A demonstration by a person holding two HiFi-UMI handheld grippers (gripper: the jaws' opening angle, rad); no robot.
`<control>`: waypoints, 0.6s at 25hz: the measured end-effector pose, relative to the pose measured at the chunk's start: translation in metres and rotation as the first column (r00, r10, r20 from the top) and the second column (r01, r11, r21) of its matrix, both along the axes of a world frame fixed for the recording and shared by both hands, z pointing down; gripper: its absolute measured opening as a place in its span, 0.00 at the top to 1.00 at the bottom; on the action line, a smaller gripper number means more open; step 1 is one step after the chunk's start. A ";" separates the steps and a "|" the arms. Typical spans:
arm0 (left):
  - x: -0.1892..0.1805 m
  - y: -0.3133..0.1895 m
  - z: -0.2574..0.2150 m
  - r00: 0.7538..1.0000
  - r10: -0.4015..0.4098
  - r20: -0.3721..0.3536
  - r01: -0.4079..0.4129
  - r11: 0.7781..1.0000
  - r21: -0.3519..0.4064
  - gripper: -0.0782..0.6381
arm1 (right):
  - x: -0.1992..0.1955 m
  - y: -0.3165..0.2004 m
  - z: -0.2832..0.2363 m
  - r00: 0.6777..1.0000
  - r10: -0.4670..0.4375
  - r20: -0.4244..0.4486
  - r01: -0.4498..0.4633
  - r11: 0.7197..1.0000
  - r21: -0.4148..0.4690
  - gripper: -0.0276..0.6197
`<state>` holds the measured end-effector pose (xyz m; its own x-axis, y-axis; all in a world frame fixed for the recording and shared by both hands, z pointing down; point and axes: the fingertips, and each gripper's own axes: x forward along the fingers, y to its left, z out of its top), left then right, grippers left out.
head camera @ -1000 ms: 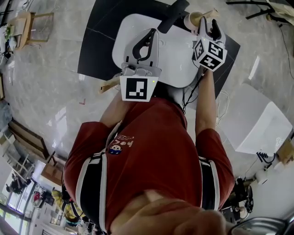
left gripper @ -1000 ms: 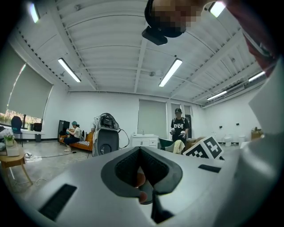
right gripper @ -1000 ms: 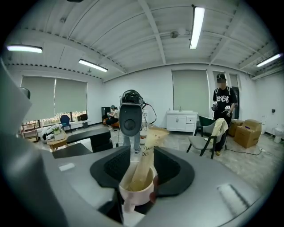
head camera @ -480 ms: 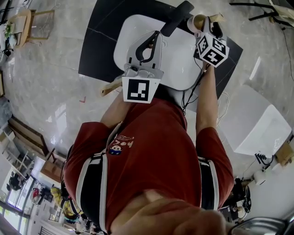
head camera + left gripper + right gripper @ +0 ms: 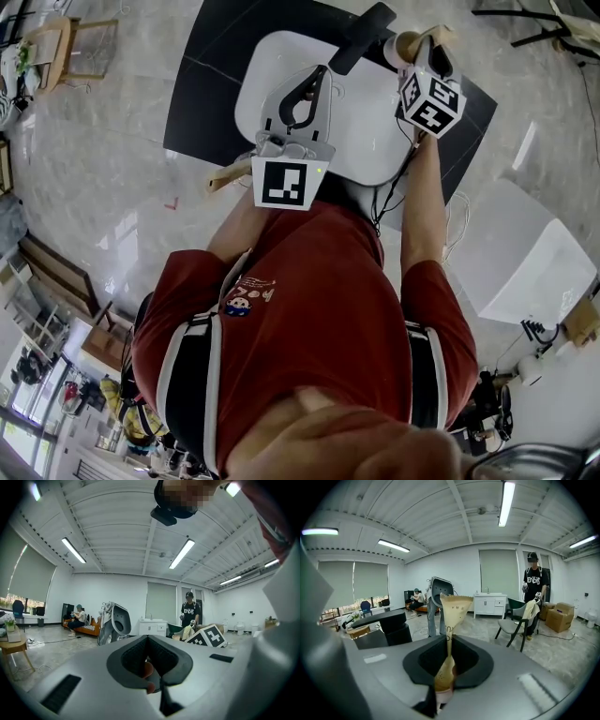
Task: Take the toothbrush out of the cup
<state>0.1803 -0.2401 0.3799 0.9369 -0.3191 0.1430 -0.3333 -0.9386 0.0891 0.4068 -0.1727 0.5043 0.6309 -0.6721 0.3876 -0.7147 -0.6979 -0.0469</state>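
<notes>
While right tongs close, pinching paper-wrapped toothbrush | left tongs together

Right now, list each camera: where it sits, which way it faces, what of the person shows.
Head view: on the person's head, looking steeply down at the white rounded table; red shirt, right arm, left gripper and right gripper show.
Left gripper view: on the left gripper, facing across the room; its shut jaws show.
Right gripper view: on the right gripper, facing across the room; jaws closing on the tan paper-wrapped toothbrush.
Shared: both gripper views show the white cabinet and a person in black.
</notes>
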 end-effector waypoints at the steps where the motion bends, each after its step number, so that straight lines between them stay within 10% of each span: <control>1: 0.000 0.001 -0.001 1.000 -0.002 0.000 0.002 1.000 0.000 0.88 | 0.000 0.000 -0.002 1.000 -0.004 -0.004 0.004 1.000 0.003 0.90; 15: -0.017 0.022 -0.019 0.998 -0.050 -0.026 0.051 0.998 0.035 0.88 | -0.015 0.012 -0.077 0.987 -0.051 -0.149 0.067 0.993 0.101 0.90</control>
<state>0.1632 -0.2184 0.3605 0.9225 -0.3708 0.1075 -0.3787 -0.9233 0.0648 0.3919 -0.1604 0.4270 0.6334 -0.7422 0.2190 -0.7591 -0.6509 -0.0100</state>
